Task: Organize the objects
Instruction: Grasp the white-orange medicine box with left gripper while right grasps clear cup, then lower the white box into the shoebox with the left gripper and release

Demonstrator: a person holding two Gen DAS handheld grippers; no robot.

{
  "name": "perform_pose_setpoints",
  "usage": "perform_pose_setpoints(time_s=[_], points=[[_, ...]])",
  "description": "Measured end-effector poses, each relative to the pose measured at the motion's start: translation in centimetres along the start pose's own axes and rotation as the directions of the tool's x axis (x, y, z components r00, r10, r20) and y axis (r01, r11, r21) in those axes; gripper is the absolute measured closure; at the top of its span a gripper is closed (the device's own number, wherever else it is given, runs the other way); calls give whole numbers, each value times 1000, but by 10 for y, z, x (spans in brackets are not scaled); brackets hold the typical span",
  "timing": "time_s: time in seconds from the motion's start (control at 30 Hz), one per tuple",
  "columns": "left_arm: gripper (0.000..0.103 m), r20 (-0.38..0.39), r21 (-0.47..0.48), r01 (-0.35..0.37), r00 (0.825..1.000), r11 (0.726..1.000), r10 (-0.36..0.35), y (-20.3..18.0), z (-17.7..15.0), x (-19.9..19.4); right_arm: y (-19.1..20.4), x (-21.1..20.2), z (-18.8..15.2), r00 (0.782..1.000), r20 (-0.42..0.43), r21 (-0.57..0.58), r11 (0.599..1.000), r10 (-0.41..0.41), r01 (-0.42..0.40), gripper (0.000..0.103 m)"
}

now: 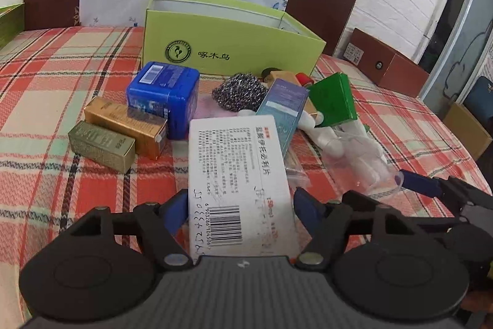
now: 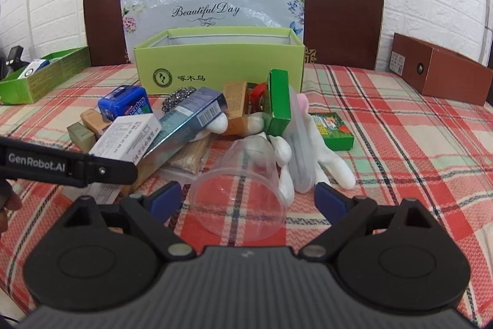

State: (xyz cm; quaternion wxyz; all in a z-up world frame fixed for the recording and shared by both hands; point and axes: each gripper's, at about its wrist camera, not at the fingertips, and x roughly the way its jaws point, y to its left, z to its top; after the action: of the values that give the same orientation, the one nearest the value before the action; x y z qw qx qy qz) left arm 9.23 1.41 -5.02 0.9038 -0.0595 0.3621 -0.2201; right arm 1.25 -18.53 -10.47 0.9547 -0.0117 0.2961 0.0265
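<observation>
Left claw has its fingers spread either side of the white medicine box, lying near on the plaid worktop. Right claw is spread around a clear plastic cup on its side. Green box sits far behind the pile.

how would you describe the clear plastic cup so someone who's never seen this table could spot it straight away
Start at the big lime-green open box at the back of the plaid tablecloth, then come forward past the clutter pile. The clear plastic cup lies on its side at the pile's near edge, between the fingers of the right claw, beside the white gloves. It is the only see-through item: the plaid shows through it.
</observation>
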Motion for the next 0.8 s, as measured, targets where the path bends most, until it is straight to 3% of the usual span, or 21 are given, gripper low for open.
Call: perform_pose_setpoints(time_s=[0.17,0.5,0.8], points=[[33,3,-35,16,1000,999,-16,3,0,-4,-1,3,-1,999,-31,7,1000,22,-22,37],[33,65,-64,22,998,998,-17,0,4,-30,-3,-17,2,997,-10,11,997,73,-73,37],[33,184,-56,37,983,998,-26,-3,34,-68,-2,-51,29,988,120,-11,995,100,-100,37]])
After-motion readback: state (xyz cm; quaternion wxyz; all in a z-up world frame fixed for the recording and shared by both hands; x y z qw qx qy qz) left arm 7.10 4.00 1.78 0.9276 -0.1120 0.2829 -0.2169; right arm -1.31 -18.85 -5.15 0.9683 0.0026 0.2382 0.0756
